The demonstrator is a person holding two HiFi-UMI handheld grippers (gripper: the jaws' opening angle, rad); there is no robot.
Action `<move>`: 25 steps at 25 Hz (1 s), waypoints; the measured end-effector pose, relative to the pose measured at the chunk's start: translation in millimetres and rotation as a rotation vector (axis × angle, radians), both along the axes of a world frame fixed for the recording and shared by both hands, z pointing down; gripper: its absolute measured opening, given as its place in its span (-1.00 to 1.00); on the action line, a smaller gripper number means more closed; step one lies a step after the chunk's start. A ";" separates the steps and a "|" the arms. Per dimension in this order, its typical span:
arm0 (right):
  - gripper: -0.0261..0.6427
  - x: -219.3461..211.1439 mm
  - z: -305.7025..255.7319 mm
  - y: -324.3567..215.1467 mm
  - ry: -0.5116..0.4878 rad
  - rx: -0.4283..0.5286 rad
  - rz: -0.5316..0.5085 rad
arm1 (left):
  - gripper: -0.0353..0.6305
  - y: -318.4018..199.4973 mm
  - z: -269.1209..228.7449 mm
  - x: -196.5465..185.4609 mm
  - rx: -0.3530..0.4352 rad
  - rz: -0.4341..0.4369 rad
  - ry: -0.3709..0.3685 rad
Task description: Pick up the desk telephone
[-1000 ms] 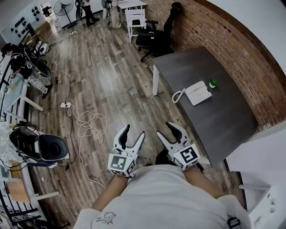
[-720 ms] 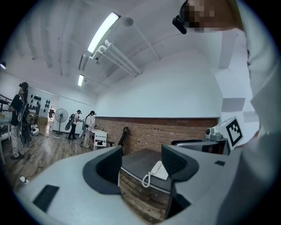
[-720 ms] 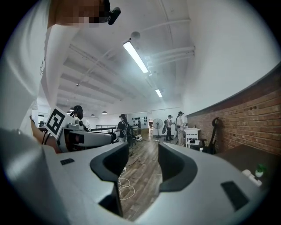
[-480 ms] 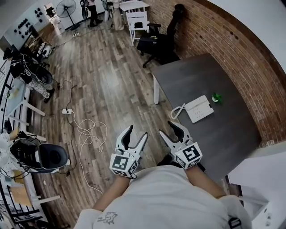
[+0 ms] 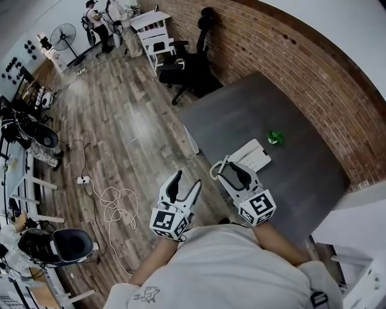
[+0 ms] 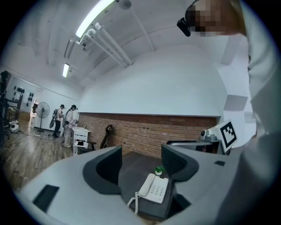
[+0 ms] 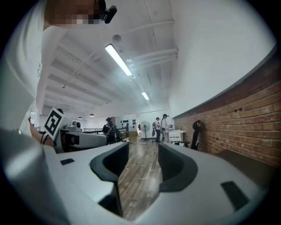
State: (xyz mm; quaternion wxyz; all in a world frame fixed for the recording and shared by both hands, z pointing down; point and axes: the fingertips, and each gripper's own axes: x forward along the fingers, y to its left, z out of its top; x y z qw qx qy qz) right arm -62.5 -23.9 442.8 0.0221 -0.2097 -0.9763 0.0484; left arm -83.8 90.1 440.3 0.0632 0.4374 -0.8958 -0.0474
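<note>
The white desk telephone [image 5: 252, 155] lies on a dark grey table [image 5: 253, 111], its coiled cord [image 5: 215, 171] hanging at the near edge. My right gripper [image 5: 230, 171] is open and empty, with its fingertips just short of the phone's near corner. It looks along the wooden floor in the right gripper view [image 7: 142, 154]. My left gripper [image 5: 186, 180] is open and empty over the floor, left of the table. In the left gripper view [image 6: 141, 161] the telephone [image 6: 153, 189] shows ahead between the jaws, at a distance.
A small green plant [image 5: 275, 137] stands on the table just beyond the phone. A black office chair [image 5: 188, 67] sits at the table's far end by the brick wall [image 5: 301, 66]. A power strip and loose cable [image 5: 113, 200] lie on the floor at left. People [image 5: 99, 18] stand far off.
The table and telephone have come much closer in the head view. The phone, earlier well ahead and to the right, now lies just beyond the right gripper's fingertips. Both grippers stay open.
</note>
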 end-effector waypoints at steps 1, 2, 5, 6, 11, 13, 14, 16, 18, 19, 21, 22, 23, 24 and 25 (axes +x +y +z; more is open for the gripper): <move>-0.32 -0.9 -0.3 -11.3 -0.002 -0.002 0.022 | -0.01 -12.3 0.2 -1.9 -0.001 0.026 0.000; -0.32 -1.3 -0.5 -21.8 -0.003 -0.002 0.044 | -0.01 -23.7 0.5 -3.8 -0.004 0.051 -0.001; -0.32 -2.7 6.1 -48.8 0.008 -0.012 0.104 | -0.01 -53.8 4.0 -11.8 -0.008 0.117 0.005; -0.32 -2.1 9.1 -56.6 0.016 -0.015 0.126 | -0.01 -63.2 6.2 -14.3 -0.010 0.142 0.010; -0.32 4.7 16.5 -100.2 0.031 -0.020 0.263 | -0.01 -118.0 15.4 -30.1 -0.015 0.293 0.027; -0.32 6.7 19.9 -121.6 0.038 -0.027 0.334 | -0.01 -144.1 16.3 -36.1 -0.015 0.366 0.028; -0.32 8.1 20.9 -132.2 0.039 -0.028 0.377 | -0.01 -157.3 15.9 -38.3 -0.015 0.410 0.026; -0.32 10.0 20.5 -151.0 0.036 -0.028 0.466 | -0.01 -181.2 14.7 -42.1 -0.014 0.502 0.016; -0.32 9.9 17.8 -164.8 0.028 -0.030 0.545 | -0.01 -200.7 15.0 -48.7 -0.015 0.580 0.008; -0.32 9.0 16.8 -169.5 0.026 -0.036 0.574 | -0.01 -209.6 15.3 -53.1 -0.018 0.614 0.007; -0.33 5.7 14.3 -175.8 0.023 -0.040 0.619 | -0.01 -225.7 14.3 -61.9 -0.029 0.678 0.003; -0.33 3.2 13.0 -178.8 0.023 -0.037 0.645 | -0.01 -232.9 13.1 -66.1 -0.032 0.710 -0.001; -0.33 0.2 12.4 -182.1 0.023 -0.035 0.674 | -0.01 -239.3 12.3 -70.6 -0.033 0.742 -0.004; -0.33 -3.0 12.3 -185.1 0.023 -0.038 0.706 | -0.02 -244.9 12.1 -75.4 -0.033 0.774 -0.004; -0.33 -6.4 12.3 -186.9 0.023 -0.043 0.739 | -0.01 -249.5 12.4 -80.5 -0.034 0.805 -0.002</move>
